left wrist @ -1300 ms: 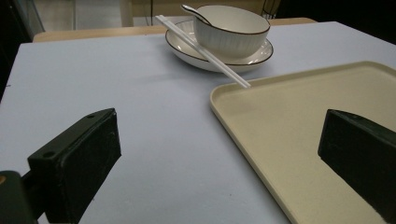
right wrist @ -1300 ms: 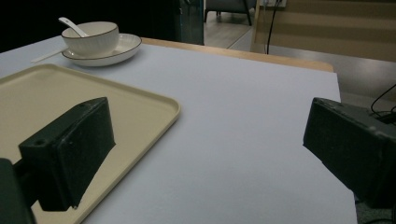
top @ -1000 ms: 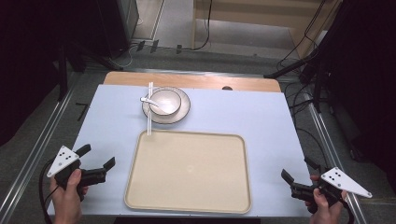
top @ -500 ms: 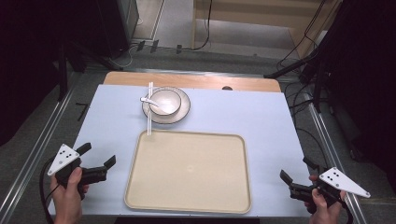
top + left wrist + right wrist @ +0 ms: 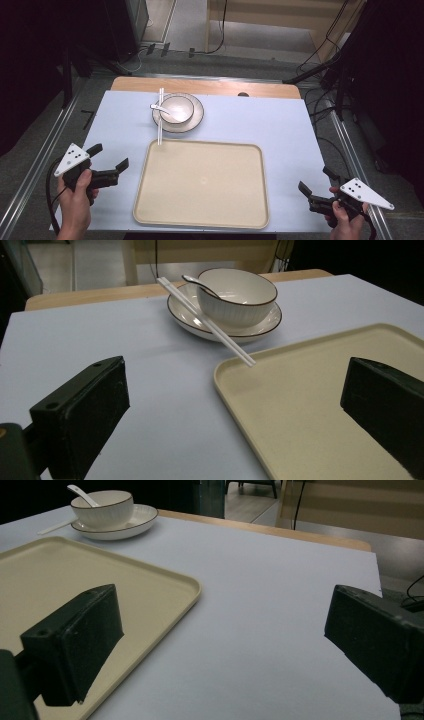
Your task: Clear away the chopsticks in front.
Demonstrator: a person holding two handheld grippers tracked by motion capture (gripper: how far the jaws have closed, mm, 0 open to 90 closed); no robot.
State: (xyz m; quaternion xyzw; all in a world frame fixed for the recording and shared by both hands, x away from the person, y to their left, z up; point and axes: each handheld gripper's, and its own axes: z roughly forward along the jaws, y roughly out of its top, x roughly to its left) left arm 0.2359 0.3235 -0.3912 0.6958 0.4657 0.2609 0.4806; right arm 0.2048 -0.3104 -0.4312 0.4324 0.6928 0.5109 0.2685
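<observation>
**Both grippers spread at the near corners; the tableware waits beyond the tray**

The left gripper (image 5: pixel 106 162) is held by a hand (image 5: pixel 76 200) at the near left of the table, its jaws spread wide with nothing between them, just beside the left edge of the tray (image 5: pixel 150 200). The right gripper (image 5: pixel 316 187) is held at the near right corner, likewise spread and empty, apart from the tray's right rim.

Beyond the tray's far left corner a bowl (image 5: pixel 176 108) is seen standing on a plate (image 5: pixel 195 120), with a spoon (image 5: pixel 159 107) resting in it. A pair of chopsticks (image 5: pixel 160 117) is laid across the plate's left rim, the near tips reaching the tray's far edge; whether they touch it cannot quite be told from the left gripper view.

The bowl and plate are judged to be glazed ceramic: stiff, fairly heavy, slippery and breakable. The bowl would best be taken by its rim wall, one jaw inside and one outside, away from the spoon. The chopsticks, light and thin, are likely to roll; they would best be pinched together near mid-length.
</observation>
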